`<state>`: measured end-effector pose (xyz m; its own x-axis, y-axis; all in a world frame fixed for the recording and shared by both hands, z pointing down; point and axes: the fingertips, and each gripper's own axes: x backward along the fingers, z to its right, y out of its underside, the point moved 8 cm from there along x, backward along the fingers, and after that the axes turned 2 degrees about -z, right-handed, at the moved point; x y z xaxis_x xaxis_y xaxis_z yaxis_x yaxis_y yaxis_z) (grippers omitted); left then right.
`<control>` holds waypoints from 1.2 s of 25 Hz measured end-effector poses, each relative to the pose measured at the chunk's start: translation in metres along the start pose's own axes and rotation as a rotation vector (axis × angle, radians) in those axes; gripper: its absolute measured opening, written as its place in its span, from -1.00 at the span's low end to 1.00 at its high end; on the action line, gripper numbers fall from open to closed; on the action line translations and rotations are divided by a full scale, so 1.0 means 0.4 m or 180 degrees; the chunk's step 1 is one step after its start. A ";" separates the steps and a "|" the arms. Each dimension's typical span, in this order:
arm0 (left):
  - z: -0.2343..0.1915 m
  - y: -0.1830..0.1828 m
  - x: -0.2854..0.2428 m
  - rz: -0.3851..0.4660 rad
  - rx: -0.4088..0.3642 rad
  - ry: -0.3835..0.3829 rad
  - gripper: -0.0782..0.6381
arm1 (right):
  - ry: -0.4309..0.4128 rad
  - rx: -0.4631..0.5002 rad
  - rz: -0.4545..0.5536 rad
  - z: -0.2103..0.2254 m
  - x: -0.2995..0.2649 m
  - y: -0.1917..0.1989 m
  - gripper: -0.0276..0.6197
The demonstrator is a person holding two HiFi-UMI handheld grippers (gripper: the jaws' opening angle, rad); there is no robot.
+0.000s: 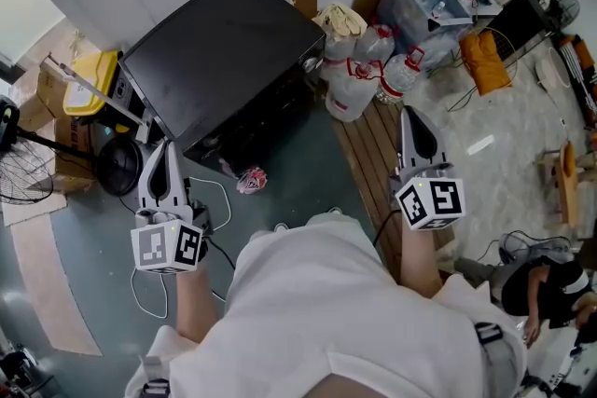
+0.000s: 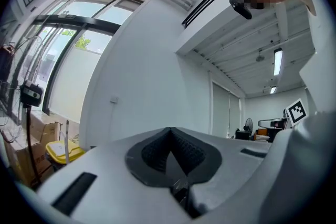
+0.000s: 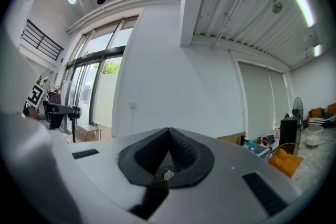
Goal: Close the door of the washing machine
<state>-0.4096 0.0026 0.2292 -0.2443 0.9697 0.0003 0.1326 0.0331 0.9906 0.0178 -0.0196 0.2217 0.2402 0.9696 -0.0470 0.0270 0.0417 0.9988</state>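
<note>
The black washing machine (image 1: 224, 51) stands ahead of me in the head view, seen from above. A round dark disc (image 1: 119, 165) juts out at its front left corner; it looks like the open door, though I cannot be sure. My left gripper (image 1: 166, 149) is shut and empty, its tip just right of that disc and close to the machine's front. My right gripper (image 1: 411, 118) is also shut and empty, off to the machine's right over a wooden pallet (image 1: 373, 154). Both gripper views look level at a white wall, with the left gripper (image 2: 169, 131) and right gripper (image 3: 169, 131) closed tip to tip.
Large water bottles (image 1: 359, 75) and cardboard stand right of the machine. A yellow bin (image 1: 89, 79) and a floor fan (image 1: 19, 168) are on its left. A pink crumpled item (image 1: 251, 180) and white cables (image 1: 219, 200) lie on the floor. Another person (image 1: 541, 289) crouches at the lower right.
</note>
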 end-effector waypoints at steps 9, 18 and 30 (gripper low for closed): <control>-0.010 0.006 0.017 -0.0043 -0.0010 0.0097 -0.77 | 0.0044 -0.0036 -0.0005 -0.034 0.024 0.015 -0.92; -0.009 0.023 0.037 -0.0105 -0.0007 0.0232 -0.77 | 0.0065 0.0043 -0.0099 -0.076 0.068 0.039 -0.92; 0.005 0.066 0.039 -0.0102 0.0073 0.0443 -0.77 | 0.0191 0.0161 -0.0202 -0.123 0.161 0.048 -0.92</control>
<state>-0.4077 0.0189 0.2552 -0.3794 0.9252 -0.0107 0.1441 0.0705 0.9870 -0.0139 0.0555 0.2387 0.1780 0.9781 -0.1076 0.0898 0.0927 0.9916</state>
